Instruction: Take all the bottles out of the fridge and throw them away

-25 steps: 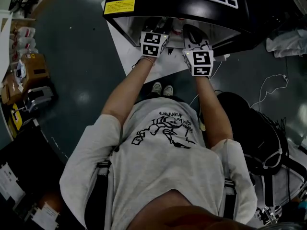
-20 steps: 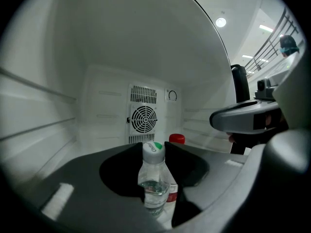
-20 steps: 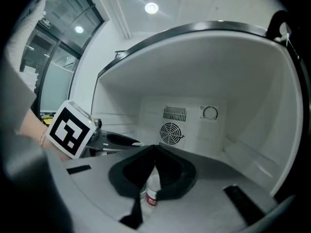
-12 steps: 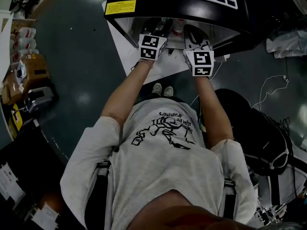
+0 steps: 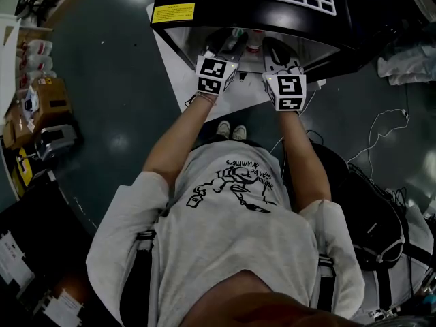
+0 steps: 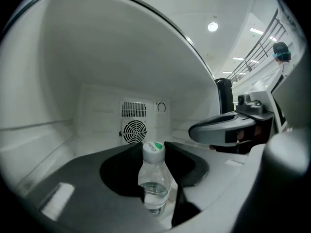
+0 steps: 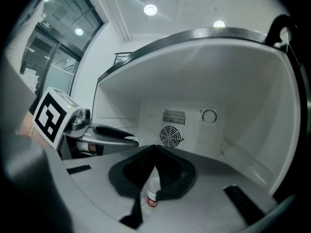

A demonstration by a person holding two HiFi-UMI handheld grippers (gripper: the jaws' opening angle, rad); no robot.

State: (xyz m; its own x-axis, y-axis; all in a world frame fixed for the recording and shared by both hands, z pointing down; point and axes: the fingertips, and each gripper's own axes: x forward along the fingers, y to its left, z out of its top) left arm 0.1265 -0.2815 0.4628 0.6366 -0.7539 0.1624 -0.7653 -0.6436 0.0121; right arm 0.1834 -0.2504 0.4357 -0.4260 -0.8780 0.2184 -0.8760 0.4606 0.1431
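Place: a person stands at the open fridge (image 5: 204, 11), both arms reaching into its white inside.
Left tool (image 6: 154, 163): clenched on a clear bottle (image 6: 155, 184) with a white and green cap. The pads press its sides below the shoulder, and the bottle stands upright between them.
Bottle's place: inside the fridge, in front of the fan grille (image 6: 133, 130) on the back wall, with a little water in it.
Right tool (image 7: 155, 149): clenched on nothing, tips together, held just beside the left one.
Second bottle: a small bottle (image 7: 152, 197) with a red label stands on the fridge floor, seen below the right tool's closed tips and not gripped.
Done: one bottle is grasped. No bottle shows outside the fridge, so none looks thrown away.
Left to do: bring the held bottle out and throw it away, then come back for the small one. Whether other bottles stand further in, I cannot tell.
Bin: none that I can pick out on the cluttered floor (image 5: 109, 80) around the person.
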